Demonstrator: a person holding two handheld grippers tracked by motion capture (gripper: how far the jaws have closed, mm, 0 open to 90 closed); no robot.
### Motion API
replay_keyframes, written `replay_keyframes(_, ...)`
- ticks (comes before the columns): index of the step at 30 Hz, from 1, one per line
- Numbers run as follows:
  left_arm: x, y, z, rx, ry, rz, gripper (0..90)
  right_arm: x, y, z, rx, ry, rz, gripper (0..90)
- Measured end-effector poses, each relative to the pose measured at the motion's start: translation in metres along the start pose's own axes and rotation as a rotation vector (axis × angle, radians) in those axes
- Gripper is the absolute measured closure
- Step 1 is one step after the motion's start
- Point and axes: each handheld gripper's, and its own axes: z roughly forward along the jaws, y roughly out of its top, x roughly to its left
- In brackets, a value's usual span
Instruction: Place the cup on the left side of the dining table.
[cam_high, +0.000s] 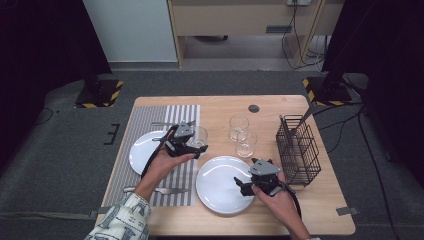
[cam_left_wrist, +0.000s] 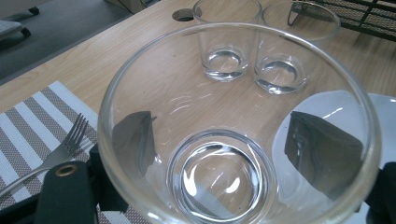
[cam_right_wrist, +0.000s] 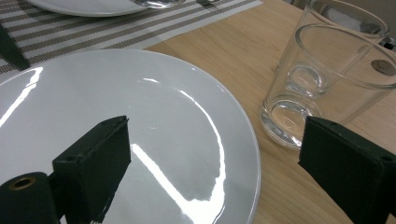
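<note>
The left gripper (cam_high: 192, 145) has its jaws closed on a clear drinking glass (cam_high: 196, 137), one black pad pressed to each side of the wall. In the left gripper view the glass (cam_left_wrist: 233, 130) sits upright between the pads, its thick round base visible through the open mouth. Seen from the high view, the glass is over the right edge of a striped placemat (cam_high: 150, 120), at about 9 o'clock from the centre of the wooden table (cam_high: 280, 105).

On the mat, at 9 o'clock from the held glass, lies a white plate (cam_high: 142, 155). A fork (cam_left_wrist: 51, 158) rests on the stripes beside the left gripper, and another piece of cutlery (cam_high: 165, 190) lies on the mat near the table's near edge; I cannot tell what kind.

Two more glasses stand just beside each other near the table's middle: a far glass (cam_high: 238, 127) and a near glass (cam_high: 246, 144), at 3 o'clock from the held one. A black wire basket (cam_high: 298, 150) stands at 3 o'clock from them.

The right gripper (cam_high: 243, 185) has its jaws wide apart, gripping nothing, and hovers over the right rim of a second white plate (cam_high: 215, 187) that lies on bare wood at 6 o'clock. In the right gripper view the plate (cam_right_wrist: 140, 116) shows between the two pads.
</note>
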Motion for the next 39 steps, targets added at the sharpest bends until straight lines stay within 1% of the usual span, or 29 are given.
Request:
replay_keyframes(6, -0.002, -0.007, -0.007, -0.002, 0.004, -0.009, 20.5, 0.0, -0.001, 0.0, 0.0, -0.001, 0.002, 8.9)
replay_keyframes(9, -0.005, -0.015, -0.015, -0.003, 0.01, -0.016, 20.5, -0.001, 0.0, -0.001, -0.003, -0.003, 0.003, 8.9)
replay_keyframes(15, -0.008, -0.023, -0.025, -0.01, 0.014, -0.022, 20.5, 0.001, 0.0, -0.001, -0.002, -0.001, -0.003, 8.9)
replay_keyframes(18, -0.009, -0.031, -0.034, -0.011, 0.02, -0.037, 20.5, 0.002, 0.001, -0.001, -0.003, -0.002, -0.006, 8.9)
replay_keyframes(20, -0.009, -0.033, -0.036, -0.012, 0.021, -0.036, 20.5, 0.002, 0.001, -0.001, -0.005, -0.003, -0.009, 8.9)
replay_keyframes(23, -0.011, -0.041, -0.042, -0.017, 0.021, -0.046, 20.5, 0.002, 0.001, -0.002, -0.003, -0.006, -0.008, 8.9)
replay_keyframes(28, -0.014, -0.048, -0.045, -0.019, 0.016, -0.052, 20.5, 0.003, 0.001, -0.002, -0.004, -0.004, -0.009, 8.9)
replay_keyframes(29, -0.017, -0.052, -0.046, -0.014, 0.011, -0.045, 20.5, 0.003, 0.001, -0.002, -0.004, -0.005, -0.01, 8.9)
replay_keyframes(34, -0.024, -0.06, -0.046, -0.01, -0.003, -0.038, 20.5, 0.003, 0.0, -0.003, -0.002, -0.006, -0.013, 8.9)
replay_keyframes(39, -0.029, -0.067, -0.045, -0.002, -0.013, -0.034, 20.5, 0.002, 0.0, -0.003, 0.0, -0.006, -0.012, 8.9)
